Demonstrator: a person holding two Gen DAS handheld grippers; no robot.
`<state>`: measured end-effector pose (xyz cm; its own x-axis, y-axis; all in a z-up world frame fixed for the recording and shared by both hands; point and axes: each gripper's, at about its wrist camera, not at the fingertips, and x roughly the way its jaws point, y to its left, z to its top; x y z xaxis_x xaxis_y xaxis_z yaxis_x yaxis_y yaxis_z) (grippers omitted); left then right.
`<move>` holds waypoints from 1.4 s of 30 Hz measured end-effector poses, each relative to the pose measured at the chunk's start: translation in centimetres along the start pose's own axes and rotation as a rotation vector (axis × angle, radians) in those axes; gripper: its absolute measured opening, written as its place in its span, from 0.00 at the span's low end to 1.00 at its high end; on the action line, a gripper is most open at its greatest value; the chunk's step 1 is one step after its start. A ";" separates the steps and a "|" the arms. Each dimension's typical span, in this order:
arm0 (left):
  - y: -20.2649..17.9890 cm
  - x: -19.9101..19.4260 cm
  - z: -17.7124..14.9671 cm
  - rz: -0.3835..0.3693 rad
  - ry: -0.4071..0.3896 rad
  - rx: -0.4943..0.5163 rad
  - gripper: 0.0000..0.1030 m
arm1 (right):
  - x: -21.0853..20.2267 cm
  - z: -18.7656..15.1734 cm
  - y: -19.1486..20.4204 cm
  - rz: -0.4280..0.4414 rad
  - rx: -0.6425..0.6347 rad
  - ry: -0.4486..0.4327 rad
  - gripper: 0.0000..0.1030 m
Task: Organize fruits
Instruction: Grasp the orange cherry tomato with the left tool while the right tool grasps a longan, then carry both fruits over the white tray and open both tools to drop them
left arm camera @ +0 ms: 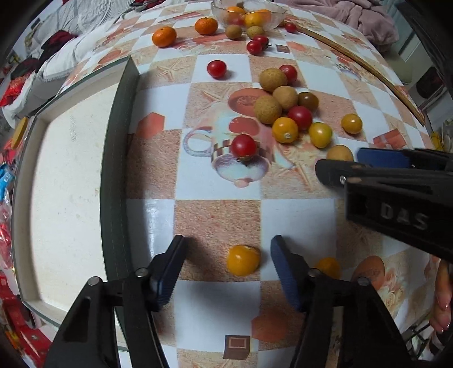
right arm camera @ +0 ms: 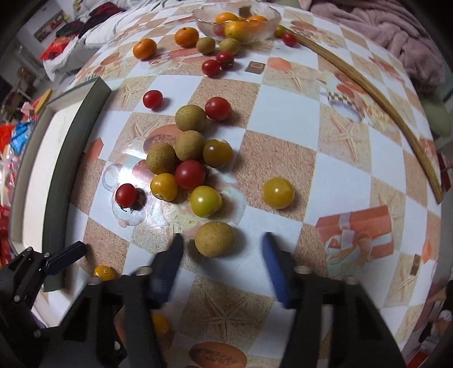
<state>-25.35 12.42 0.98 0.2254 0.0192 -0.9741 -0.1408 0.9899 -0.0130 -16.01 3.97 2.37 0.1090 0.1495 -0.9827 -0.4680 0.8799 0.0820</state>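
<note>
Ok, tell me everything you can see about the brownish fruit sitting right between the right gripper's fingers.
The longan is a round, tan fruit with a dull, finely speckled skin, looking whole and unbruised. It rests on the checkered tablecloth, between the open fingers of the right gripper, neither finger visibly touching it. A yellow-green tomato sits just beyond it, apart.

The clear glass bowl (left arm camera: 271, 17) is cut off by the top edge in the left wrist view. A small orange-yellow tomato (left arm camera: 328, 267) sits partly hidden behind the left gripper's blue-padded finger (left arm camera: 286, 271). In the right wrist view, the right gripper's near finger (right arm camera: 167, 269) is motion-blurred, and another small yellow tomato (right arm camera: 160, 323) shows only partly behind the black frame.
</note>
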 end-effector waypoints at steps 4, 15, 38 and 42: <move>-1.2 -0.5 -0.4 -0.025 -0.015 0.041 0.21 | -0.1 -0.1 -0.5 0.036 0.024 0.002 0.30; 1.8 -2.7 -0.2 -0.152 -0.020 -0.039 0.20 | -2.2 -1.3 -0.6 0.103 0.068 -0.012 0.30; 17.3 -5.8 -1.5 0.056 -0.115 -0.323 0.20 | -3.2 4.5 13.8 0.255 -0.178 -0.034 0.30; 20.4 -4.6 -2.3 0.112 -0.096 -0.386 0.20 | -1.8 5.8 17.3 0.279 -0.224 -0.015 0.30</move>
<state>-31.44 32.23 4.71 0.2744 0.1553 -0.9490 -0.5170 0.8559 -0.0094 -19.22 21.53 6.54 -0.0380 0.3778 -0.9251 -0.6620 0.6839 0.3065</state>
